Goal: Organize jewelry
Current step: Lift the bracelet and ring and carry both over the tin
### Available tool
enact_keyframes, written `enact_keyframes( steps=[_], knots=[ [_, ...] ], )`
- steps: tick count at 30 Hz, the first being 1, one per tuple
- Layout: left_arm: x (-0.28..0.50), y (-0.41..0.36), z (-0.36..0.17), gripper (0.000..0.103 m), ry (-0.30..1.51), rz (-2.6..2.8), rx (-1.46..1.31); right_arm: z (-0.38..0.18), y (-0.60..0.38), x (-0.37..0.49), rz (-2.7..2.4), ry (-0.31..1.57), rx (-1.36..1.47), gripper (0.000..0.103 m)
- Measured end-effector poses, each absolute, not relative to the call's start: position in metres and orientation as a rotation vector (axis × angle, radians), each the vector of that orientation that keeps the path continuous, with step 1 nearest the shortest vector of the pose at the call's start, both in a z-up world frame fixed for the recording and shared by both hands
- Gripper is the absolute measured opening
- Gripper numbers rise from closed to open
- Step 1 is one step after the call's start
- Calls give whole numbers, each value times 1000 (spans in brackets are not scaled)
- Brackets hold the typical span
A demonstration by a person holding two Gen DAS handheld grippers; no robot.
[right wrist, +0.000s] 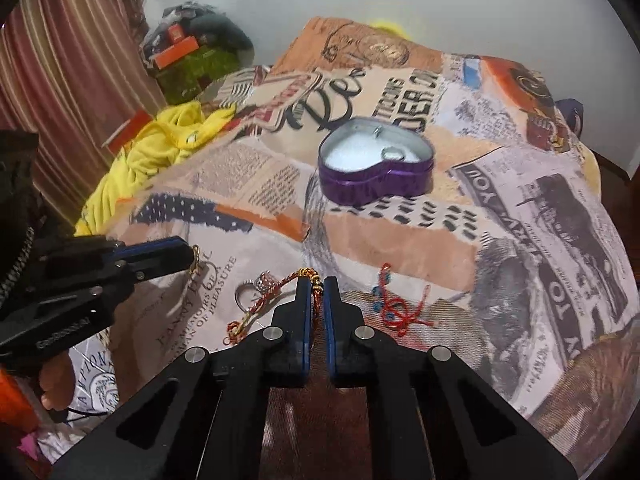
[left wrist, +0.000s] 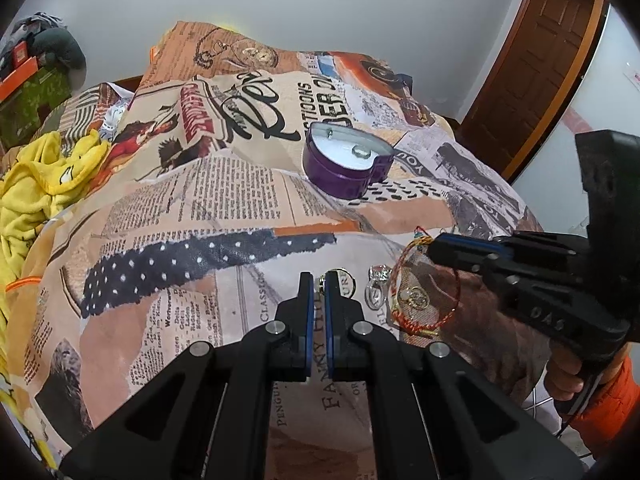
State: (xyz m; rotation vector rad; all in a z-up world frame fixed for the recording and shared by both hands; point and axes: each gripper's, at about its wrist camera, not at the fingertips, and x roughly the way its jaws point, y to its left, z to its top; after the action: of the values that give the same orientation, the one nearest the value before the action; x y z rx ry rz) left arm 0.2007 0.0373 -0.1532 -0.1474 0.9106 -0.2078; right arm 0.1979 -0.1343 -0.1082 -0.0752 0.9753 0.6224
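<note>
My left jaws [left wrist: 319,282] were pinched on a small gold ring [right wrist: 195,261], and my right jaws [right wrist: 319,285] were clamped on the red-and-gold braided thread bracelet [left wrist: 424,308], both low over the newspaper-print bedspread [left wrist: 208,200]. The purple heart-shaped tin [right wrist: 374,168] sat open farther back, two small pieces on its white lining. A silver stone-set ring [left wrist: 378,284] lay near, between my tools. I judged the bracelet risky: held by one strand, it could snag that silver ring or slip out when lifted.
</note>
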Motion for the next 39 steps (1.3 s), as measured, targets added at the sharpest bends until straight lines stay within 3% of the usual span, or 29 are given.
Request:
enact_keyframes(
  steps=[22, 39],
  knots=[
    [224, 29, -108, 3, 799, -232, -123, -54, -151, 220, 516, 811, -20, 5],
    [276, 25, -103, 3, 762, -240, -112, -53, -140, 280, 479, 790, -2, 5]
  ],
)
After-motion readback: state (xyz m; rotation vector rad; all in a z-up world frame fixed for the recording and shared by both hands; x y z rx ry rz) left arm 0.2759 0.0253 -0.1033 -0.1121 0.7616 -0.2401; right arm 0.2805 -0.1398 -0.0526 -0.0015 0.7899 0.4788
